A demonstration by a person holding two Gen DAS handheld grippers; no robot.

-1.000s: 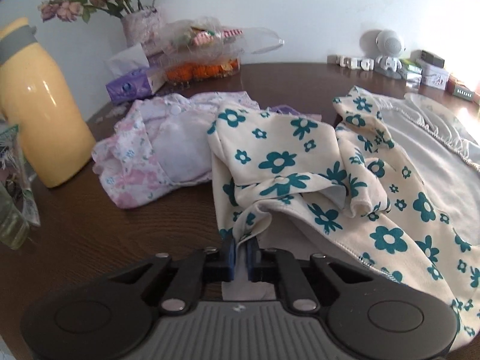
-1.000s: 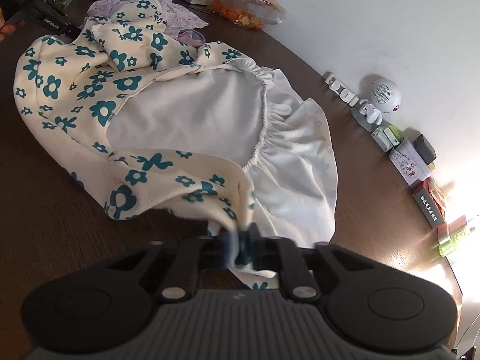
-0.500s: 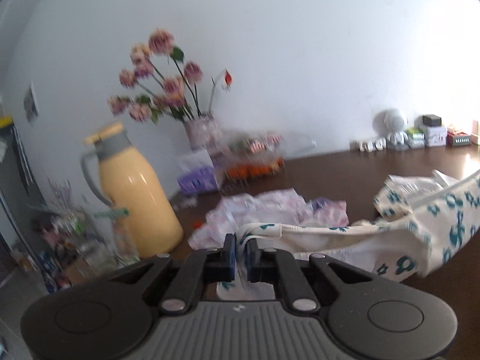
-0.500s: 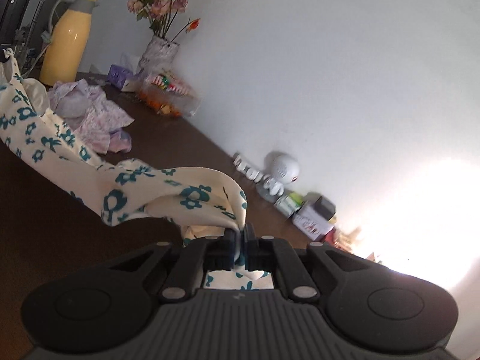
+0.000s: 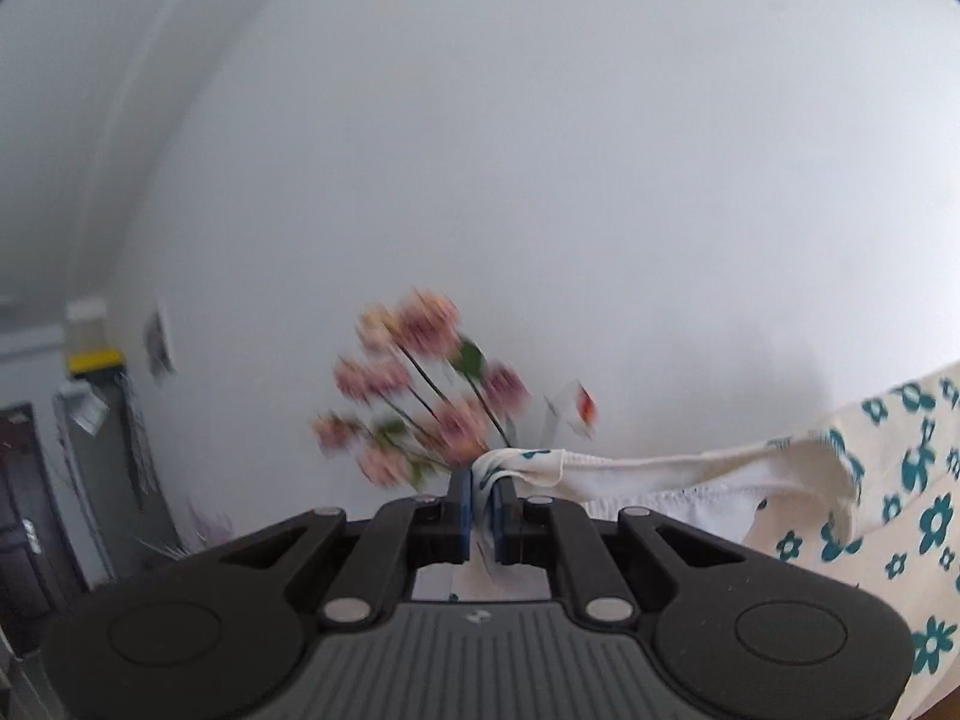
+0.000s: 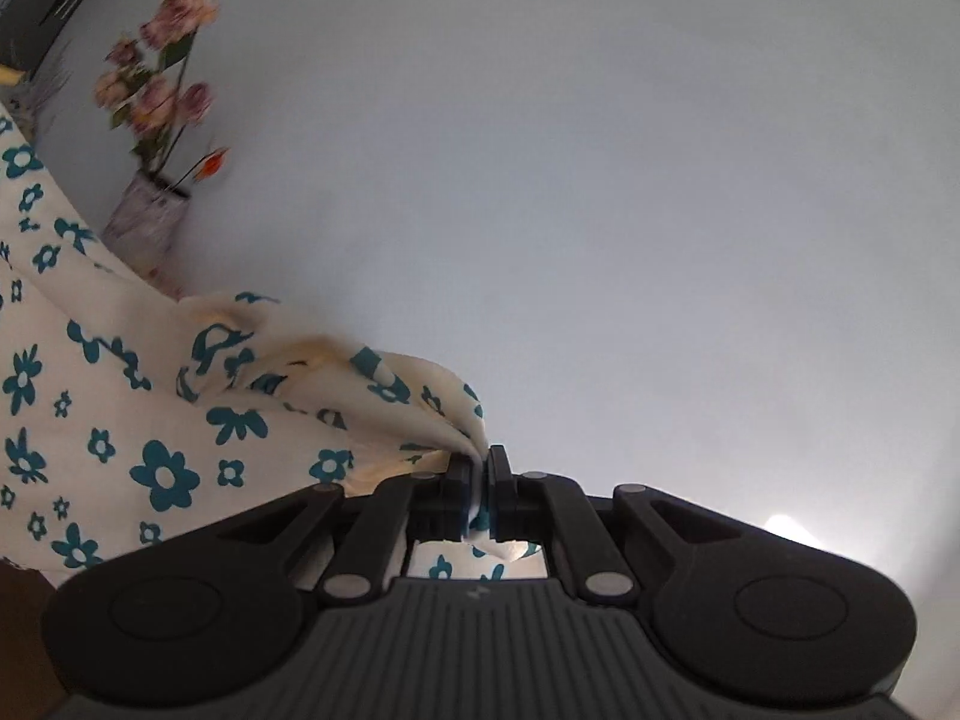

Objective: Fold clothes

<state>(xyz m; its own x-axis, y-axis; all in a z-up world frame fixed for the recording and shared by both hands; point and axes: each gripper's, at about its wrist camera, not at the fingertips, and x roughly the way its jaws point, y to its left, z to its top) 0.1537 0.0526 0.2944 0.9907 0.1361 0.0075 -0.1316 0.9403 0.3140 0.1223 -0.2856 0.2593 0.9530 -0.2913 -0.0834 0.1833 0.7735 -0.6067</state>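
A cream garment with teal flowers point(image 5: 870, 498) hangs in the air, stretched between my two grippers. My left gripper point(image 5: 482, 483) is shut on one edge of it, and the cloth runs off to the right. My right gripper point(image 6: 478, 465) is shut on another edge of the same garment point(image 6: 150, 420), which drapes down to the left. Both views point up at the white wall, so the table and the lower part of the garment are hidden.
A vase point(image 6: 147, 216) with pink flowers point(image 5: 420, 408) stands against the white wall. A dark door and a grey shelf point(image 5: 96, 450) are at the far left of the left wrist view.
Both grippers have lifted the flowered garment off the table and tilted upward. The table, the yellow jug and the pink clothes have dropped out of view.
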